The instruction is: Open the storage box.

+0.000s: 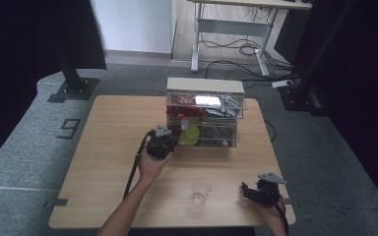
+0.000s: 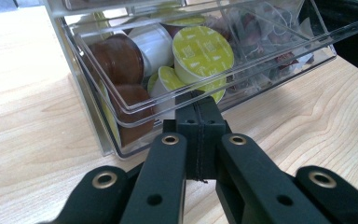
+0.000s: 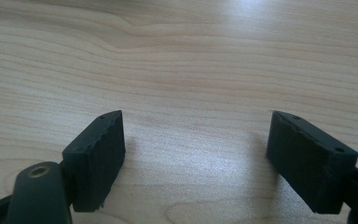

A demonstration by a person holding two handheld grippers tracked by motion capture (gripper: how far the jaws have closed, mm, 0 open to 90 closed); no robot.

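The wooden table has broad bare areas on its left side and along the near edge. A clear drawer box stands toward the far middle, with a bare strip of tabletop behind it and on both sides. A drinking glass stands alone near the front edge, well apart from the box and between the two hands.

The lowest drawer is pulled out a little, and its see-through front wall stands forward of the frame. Inside lie coffee pods: a yellow-lidded pod, brown ones and a white one. The packets on the drawer's other side are blurred behind the plastic and hard to name. From the high view the upper drawers show red and dark contents too small to tell.

The left gripper has its jaws pressed together with nothing between them, the tips right at the front wall of the pulled-out drawer; whether they touch it is unclear. The right gripper sits low over bare wood at the near right corner, jaws spread wide and empty, just beside the table's edge and apart from the glass.
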